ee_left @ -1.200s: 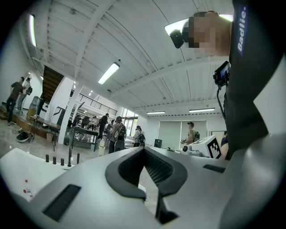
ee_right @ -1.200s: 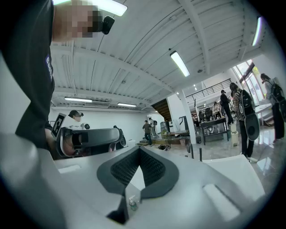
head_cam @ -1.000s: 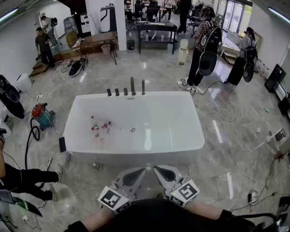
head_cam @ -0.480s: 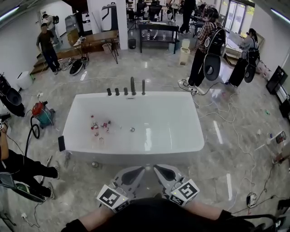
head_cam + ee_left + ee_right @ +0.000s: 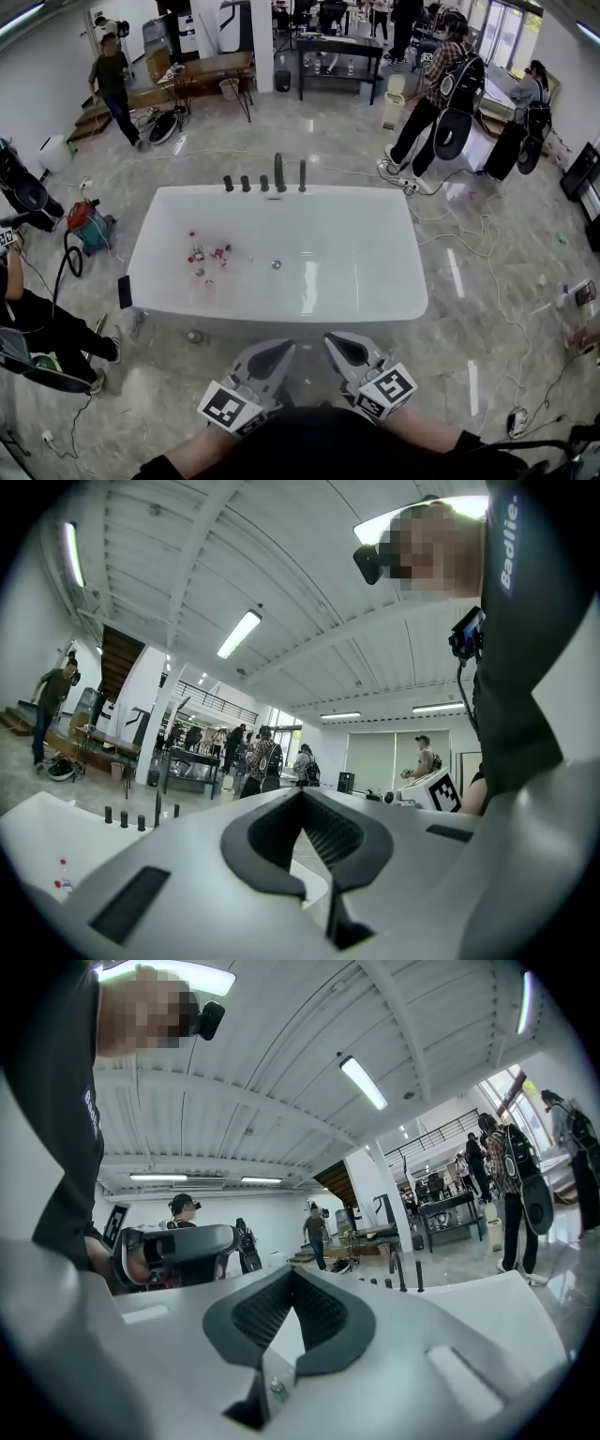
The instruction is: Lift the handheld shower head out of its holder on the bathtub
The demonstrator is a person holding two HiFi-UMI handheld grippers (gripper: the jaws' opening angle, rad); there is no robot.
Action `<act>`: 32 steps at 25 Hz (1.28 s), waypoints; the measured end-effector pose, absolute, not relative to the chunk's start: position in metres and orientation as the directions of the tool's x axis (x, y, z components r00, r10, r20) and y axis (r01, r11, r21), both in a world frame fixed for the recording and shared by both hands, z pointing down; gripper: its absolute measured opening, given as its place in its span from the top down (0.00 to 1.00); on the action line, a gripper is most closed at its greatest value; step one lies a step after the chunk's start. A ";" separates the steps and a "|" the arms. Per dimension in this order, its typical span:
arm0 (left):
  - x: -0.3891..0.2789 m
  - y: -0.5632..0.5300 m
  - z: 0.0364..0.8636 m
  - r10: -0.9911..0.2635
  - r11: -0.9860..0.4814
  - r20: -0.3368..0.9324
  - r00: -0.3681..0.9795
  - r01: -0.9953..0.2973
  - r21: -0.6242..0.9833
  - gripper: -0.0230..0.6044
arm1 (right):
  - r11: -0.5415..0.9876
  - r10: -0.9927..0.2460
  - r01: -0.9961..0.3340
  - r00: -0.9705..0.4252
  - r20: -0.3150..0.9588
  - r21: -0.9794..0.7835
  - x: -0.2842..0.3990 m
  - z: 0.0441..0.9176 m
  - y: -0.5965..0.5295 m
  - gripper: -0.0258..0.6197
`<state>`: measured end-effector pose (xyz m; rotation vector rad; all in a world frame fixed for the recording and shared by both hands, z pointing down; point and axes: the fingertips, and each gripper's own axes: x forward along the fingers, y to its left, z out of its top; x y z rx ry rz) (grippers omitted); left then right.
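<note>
The left tongs (image 5: 272,354) are pressed together with nothing in them. The right tongs (image 5: 344,349) are pressed together and empty too (each one's own camera shows the dark pads meeting at the tip). They sit side by side, low and close to the person's body. The white bathtub (image 5: 281,317) lies just in front of them, with its near edge close to their tips. The shower head (image 5: 302,175) is well away from both tongs, right across the tub on the far edge. It stands at the end of a row of dark taps (image 5: 246,183), and I think it is the thin stick a bit to the right of the right tongs, though it is too small to be sure. It is upright in its holder, so nothing has been lifted yet. Some little red bits (image 5: 208,255) lie inside the tub, ahead of the left tongs. I think the job has hardly begun: the tongs must get to the far edge, open, pinch the shower head and lift it out.
</note>
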<state>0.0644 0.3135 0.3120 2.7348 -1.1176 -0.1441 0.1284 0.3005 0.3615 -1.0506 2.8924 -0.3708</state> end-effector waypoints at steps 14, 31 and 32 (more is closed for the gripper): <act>-0.010 0.117 0.325 -0.603 -0.786 -0.021 0.797 -0.590 0.184 0.96 | 0.673 -0.709 -0.703 -0.701 0.067 -0.229 0.050 0.373 0.103 0.96; -0.004 -0.024 0.343 -0.634 -0.756 -0.005 0.773 -0.619 0.216 0.96 | 0.639 -0.748 -0.751 -0.657 0.096 -0.167 0.072 0.406 -0.085 0.96; 0.001 -0.028 0.343 -0.647 -0.744 -0.003 0.762 -0.631 0.219 0.96 | 0.645 -0.742 -0.747 -0.662 0.101 -0.163 0.078 0.410 -0.097 0.95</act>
